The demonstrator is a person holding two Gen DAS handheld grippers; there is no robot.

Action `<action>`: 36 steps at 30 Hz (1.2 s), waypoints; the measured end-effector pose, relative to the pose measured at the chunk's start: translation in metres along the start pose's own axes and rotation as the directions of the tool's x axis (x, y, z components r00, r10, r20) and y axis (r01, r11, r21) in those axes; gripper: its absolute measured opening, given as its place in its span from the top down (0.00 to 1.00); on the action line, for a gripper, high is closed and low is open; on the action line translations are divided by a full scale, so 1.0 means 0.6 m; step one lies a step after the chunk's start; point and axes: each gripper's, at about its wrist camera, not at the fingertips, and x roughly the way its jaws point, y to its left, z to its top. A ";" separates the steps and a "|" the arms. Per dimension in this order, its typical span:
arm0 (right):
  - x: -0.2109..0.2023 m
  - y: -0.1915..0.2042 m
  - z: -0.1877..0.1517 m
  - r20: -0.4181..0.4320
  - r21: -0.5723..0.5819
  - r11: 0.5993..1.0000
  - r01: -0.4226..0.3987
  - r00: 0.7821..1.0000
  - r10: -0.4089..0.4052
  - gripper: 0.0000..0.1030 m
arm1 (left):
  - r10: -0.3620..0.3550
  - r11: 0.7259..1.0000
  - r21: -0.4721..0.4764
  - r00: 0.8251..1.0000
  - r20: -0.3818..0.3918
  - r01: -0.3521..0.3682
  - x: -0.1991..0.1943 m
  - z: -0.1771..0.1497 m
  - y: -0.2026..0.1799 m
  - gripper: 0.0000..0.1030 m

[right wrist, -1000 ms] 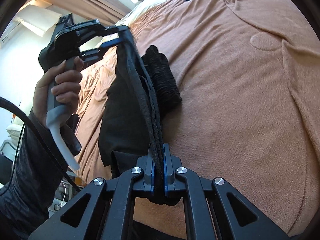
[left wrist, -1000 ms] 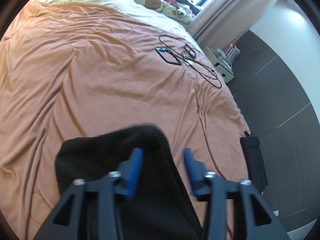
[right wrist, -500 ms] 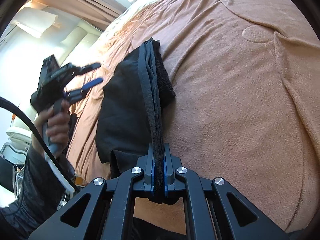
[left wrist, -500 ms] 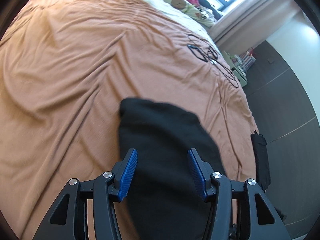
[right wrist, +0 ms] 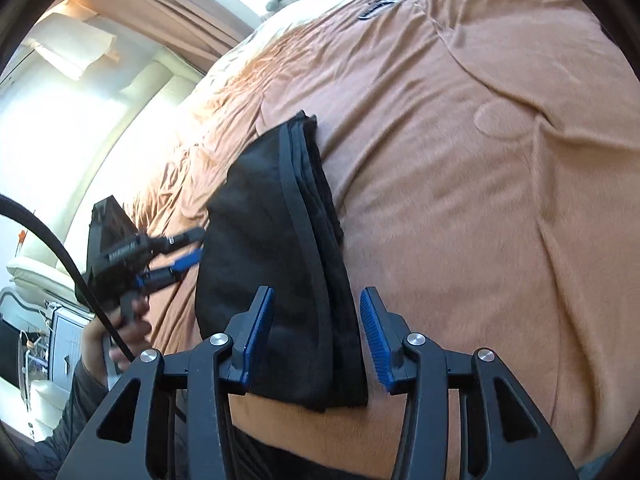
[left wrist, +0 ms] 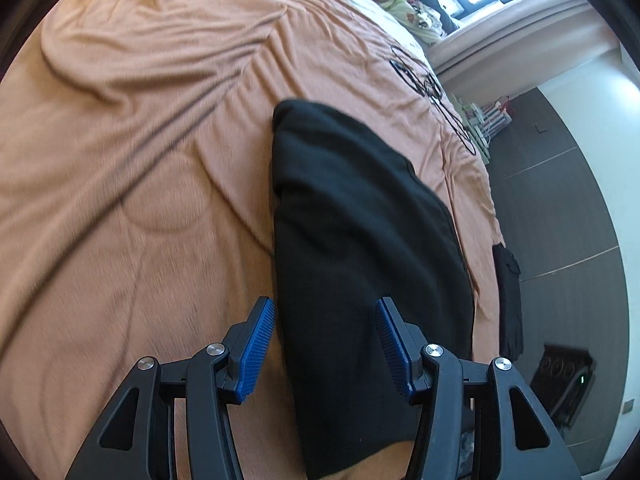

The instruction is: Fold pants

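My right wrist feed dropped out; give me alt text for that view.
The right gripper is opening, blue pads clear of the folded black pants lying between them on the orange blanket. At left, a hand holds the left gripper, open beside the pants.

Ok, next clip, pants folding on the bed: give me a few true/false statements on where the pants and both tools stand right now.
1. The black pants lie folded on the orange blanket. True.
2. The right tool is clamped on the pants. False: its jaws are opening and the pads stand clear of the fabric between them.
3. The left tool holds the pants lifted off the bed. False: it is open, pads apart, with the pants lying flat.
4. Black cables lie on the blanket beyond the pants. True.
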 end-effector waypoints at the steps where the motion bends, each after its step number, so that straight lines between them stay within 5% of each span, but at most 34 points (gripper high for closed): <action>1: 0.007 -0.004 0.002 -0.008 -0.004 1.000 0.000 1.000 0.000 0.59 | -0.006 1.000 -0.007 1.000 -0.005 0.006 0.001 -0.006 0.001 0.47; 15: 0.115 -0.001 0.066 -0.087 -0.069 0.997 -0.033 0.996 0.027 0.59 | -0.102 0.992 -0.080 0.994 -0.040 0.099 0.007 -0.063 0.019 0.49; 20: 0.125 0.008 0.068 -0.080 -0.085 0.996 -0.025 0.997 0.018 0.59 | -0.101 0.994 -0.056 0.994 -0.036 0.099 -0.001 -0.081 0.013 0.82; 36: 0.140 0.078 0.014 -0.157 -0.107 0.992 -0.061 0.987 0.044 0.68 | -0.044 0.998 -0.041 0.999 0.017 0.045 -0.113 -0.085 0.055 0.85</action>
